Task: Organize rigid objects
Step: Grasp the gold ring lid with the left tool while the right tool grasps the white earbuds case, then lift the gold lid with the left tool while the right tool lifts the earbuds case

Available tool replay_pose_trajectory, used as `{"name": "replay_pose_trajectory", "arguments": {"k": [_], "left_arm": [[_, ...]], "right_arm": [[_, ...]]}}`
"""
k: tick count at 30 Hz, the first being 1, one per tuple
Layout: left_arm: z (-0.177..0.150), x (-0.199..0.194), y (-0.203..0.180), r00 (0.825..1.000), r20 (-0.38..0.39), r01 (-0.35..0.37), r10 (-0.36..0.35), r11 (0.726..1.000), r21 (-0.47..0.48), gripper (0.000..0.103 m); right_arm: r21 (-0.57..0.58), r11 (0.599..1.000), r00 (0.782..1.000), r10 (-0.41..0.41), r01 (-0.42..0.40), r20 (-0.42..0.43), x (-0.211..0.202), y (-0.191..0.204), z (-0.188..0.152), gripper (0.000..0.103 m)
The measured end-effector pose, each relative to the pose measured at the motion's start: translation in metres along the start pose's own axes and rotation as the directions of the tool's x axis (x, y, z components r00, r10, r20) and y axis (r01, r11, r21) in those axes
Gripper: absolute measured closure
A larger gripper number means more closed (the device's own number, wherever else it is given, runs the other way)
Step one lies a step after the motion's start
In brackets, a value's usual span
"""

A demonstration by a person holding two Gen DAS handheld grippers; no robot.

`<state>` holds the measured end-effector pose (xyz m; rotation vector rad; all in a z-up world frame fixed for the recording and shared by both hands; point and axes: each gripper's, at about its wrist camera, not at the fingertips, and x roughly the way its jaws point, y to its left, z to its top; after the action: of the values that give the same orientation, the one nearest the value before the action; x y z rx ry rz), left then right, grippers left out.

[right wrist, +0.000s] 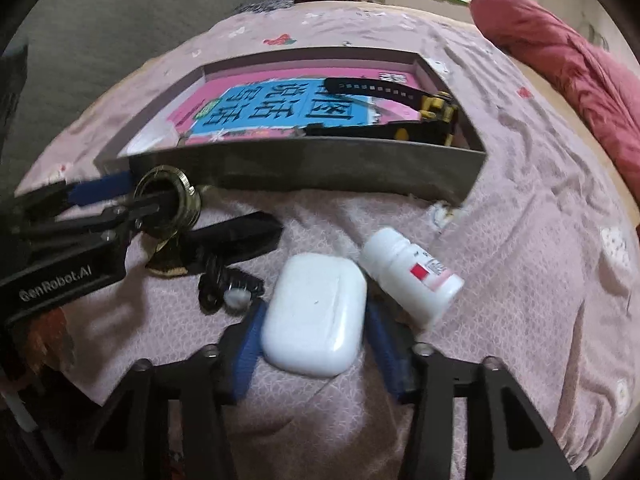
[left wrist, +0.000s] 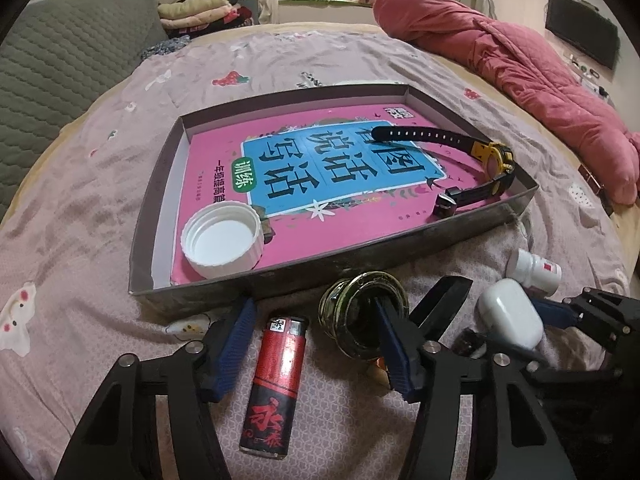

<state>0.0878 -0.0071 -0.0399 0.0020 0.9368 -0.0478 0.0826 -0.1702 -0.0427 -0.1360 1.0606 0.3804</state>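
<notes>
Smooth white rounded earbud case (right wrist: 314, 316) sits between right claw (right wrist: 316, 340) pads, apparently gripped, risking squirting out; left claw (left wrist: 312, 344) gapes over red lighter (left wrist: 276, 384).

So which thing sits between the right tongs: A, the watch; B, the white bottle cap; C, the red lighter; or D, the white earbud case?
D: the right wrist view shows the white earbud case lying between the blue pads of the right tongs.
</notes>
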Motion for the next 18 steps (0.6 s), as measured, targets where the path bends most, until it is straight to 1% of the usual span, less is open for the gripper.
{"name": "replay_pose_trajectory", "arguments": {"k": [2,4,5,6,8,10,15,18], "left_arm": [[0.000,0.002,0.000,1.000,-0.008,-0.004,0.004,1.000,0.000,0.048],[0.000,0.003,-0.001,1.000,-0.012,-0.004,0.004,1.000,0.001,0.050],[0.000,0.003,-0.001,1.000,-0.014,-0.002,0.002,1.000,0.001,0.054],[0.000,0.004,0.000,1.000,-0.018,0.002,-0.002,1.000,0.000,0.064],[0.000,0.007,-0.001,1.000,-0.023,-0.011,0.011,1.000,0.005,0.072],[0.001,0.008,0.001,1.000,-0.028,-0.005,0.005,1.000,-0.004,0.074],[0.002,0.005,0.009,1.000,-0.019,0.015,-0.016,0.999,-0.036,0.090],[0.003,0.000,0.010,0.999,-0.001,0.036,-0.036,0.999,-0.040,0.092]], "right_arm": [[0.029,0.999,0.999,0.034,-0.034,0.001,-0.001,-0.006,0.001,0.055],[0.033,0.998,0.999,0.050,-0.050,0.003,-0.002,-0.008,0.001,0.055],[0.040,0.997,0.998,0.062,-0.062,0.007,-0.003,-0.009,0.001,0.055],[0.051,0.995,0.997,0.079,-0.080,0.013,-0.005,-0.011,0.001,0.055],[0.069,0.992,0.994,0.106,-0.107,0.022,-0.008,-0.014,0.000,0.055],[0.085,0.988,0.992,0.126,-0.128,0.027,-0.010,-0.017,0.000,0.055],[0.131,0.972,0.981,0.190,-0.193,0.033,-0.011,-0.020,-0.001,0.055],[0.154,0.966,0.978,0.206,-0.209,0.033,-0.011,-0.023,-0.001,0.055]]}}
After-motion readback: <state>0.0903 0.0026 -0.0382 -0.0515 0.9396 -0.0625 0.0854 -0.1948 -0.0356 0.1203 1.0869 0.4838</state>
